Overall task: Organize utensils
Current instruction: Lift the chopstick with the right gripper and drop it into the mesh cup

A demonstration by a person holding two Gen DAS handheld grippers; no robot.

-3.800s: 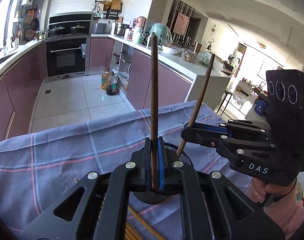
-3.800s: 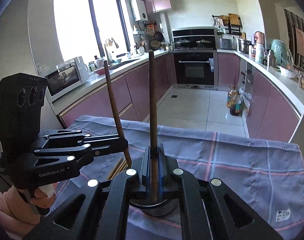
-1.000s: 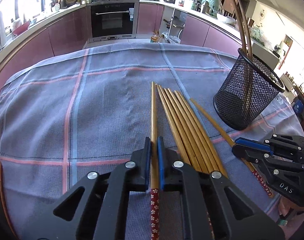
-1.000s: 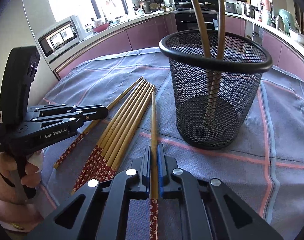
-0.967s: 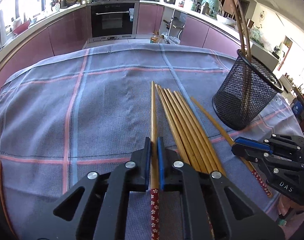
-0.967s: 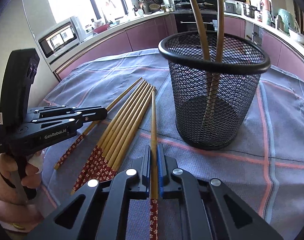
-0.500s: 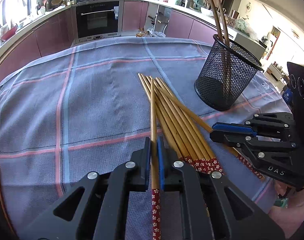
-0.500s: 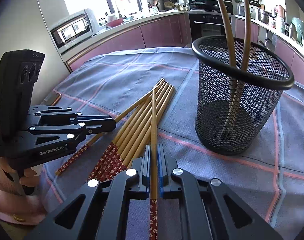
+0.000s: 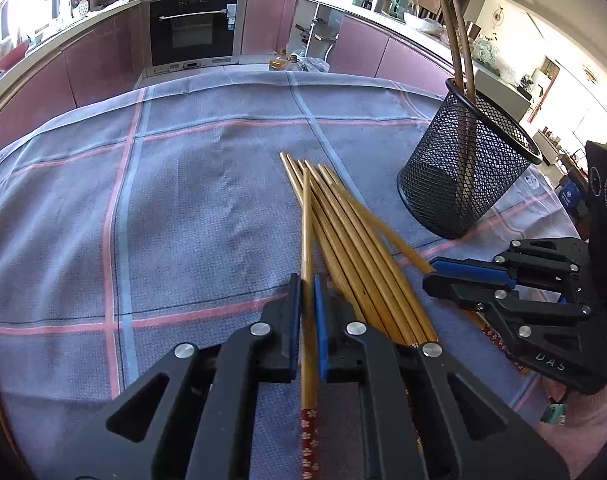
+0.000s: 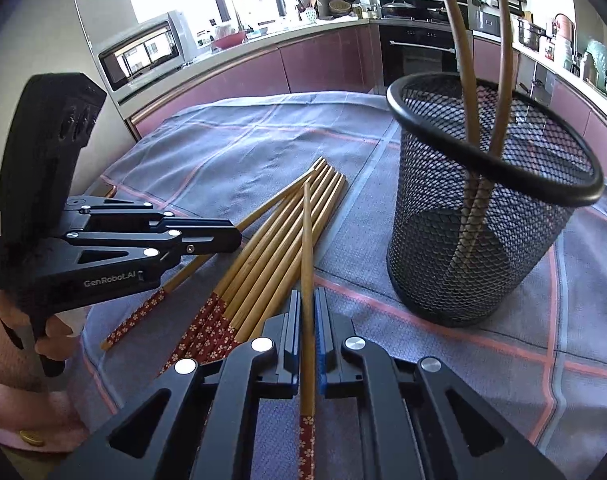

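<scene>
**Between both pairs of jaws, a fresh chopstick each, lifted off the pile**

Ahead of the left gripper [image 9: 308, 292], its blue-padded jaws stand narrow, clamped on one pale bamboo chopstick with a red flower-patterned handle end [image 9: 306, 240]. A second ago that stick lay flat on the cloth alongside the rest; now its tip rides above them and crosses over the row at an angle, so it is off the surface. The right gripper [image 10: 308, 308] is likewise pinched down on a matching bamboo chopstick [image 10: 306, 236], whose tip also sits raised over the others.

Just to the right of the left gripper and to the left of the right one, the remaining loose bamboo chopsticks [image 10: 271, 248] lie fanned on the grey-blue checked tablecloth [image 9: 183, 208]. Forward and to the right of both grippers stands the black wire-mesh cylindrical holder [image 10: 483, 216], upright, with two dark brown chopsticks [image 10: 463, 80] leaning inside it.

By my reading, the pickup is done for this pair; carrying and dropping them into the holder comes next, and several sticks remain.
</scene>
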